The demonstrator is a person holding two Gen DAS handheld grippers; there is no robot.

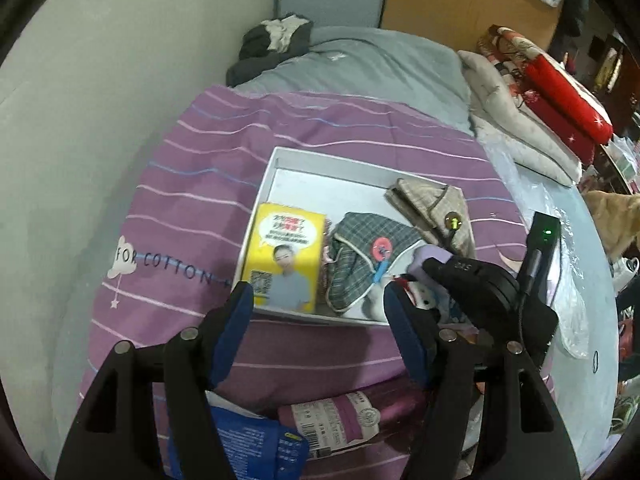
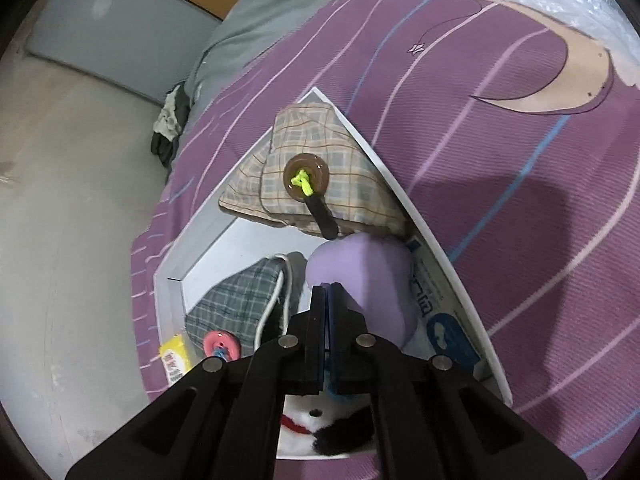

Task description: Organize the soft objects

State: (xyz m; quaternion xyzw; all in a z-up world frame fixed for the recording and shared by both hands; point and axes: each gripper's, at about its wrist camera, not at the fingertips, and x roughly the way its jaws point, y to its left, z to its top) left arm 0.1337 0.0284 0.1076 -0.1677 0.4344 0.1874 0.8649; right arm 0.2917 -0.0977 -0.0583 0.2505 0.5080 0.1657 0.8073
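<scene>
1. Purple striped bedding (image 1: 192, 184) printed "FOR COTTON" covers the bed, with one grey blanket (image 1: 360, 68) further up it and a plain wall beyond the left claw.
2. One shallow white box (image 1: 280, 160) lies on the bedding, just ahead of both claws.
3. Left claw (image 1: 320, 308) hangs above the near edge of the box, its two blue-padded fingers (image 1: 236, 320) spread wide with nothing between them.
4. One yellow packet (image 1: 286, 256) printed with a person's picture lies in the box right ahead of the left finger.
5. Two plaid fabric pouches sit in the box: one grey-green pouch (image 1: 368, 248) with a pink button, ahead between the left claw's fingers, and one beige pouch (image 2: 316, 168) with a brown button and yellow-green cord, straight ahead of the right claw.
6. Right claw (image 2: 327, 292) points down into the box with its jaws pressed together; a scrap of teal shows low in the slit, but I cannot tell whether it is pinched.
7. One soft lilac object (image 2: 368, 280) lies against the right side of that claw's tips, touching the beige pouch's lower edge.
8. One white, black and red plush toy (image 2: 320, 424) lies under the right claw, at the box's near edge.
9. One pile of folded quilts (image 1: 532, 120), cream, floral and red, sits well off to the left claw's right.
</scene>
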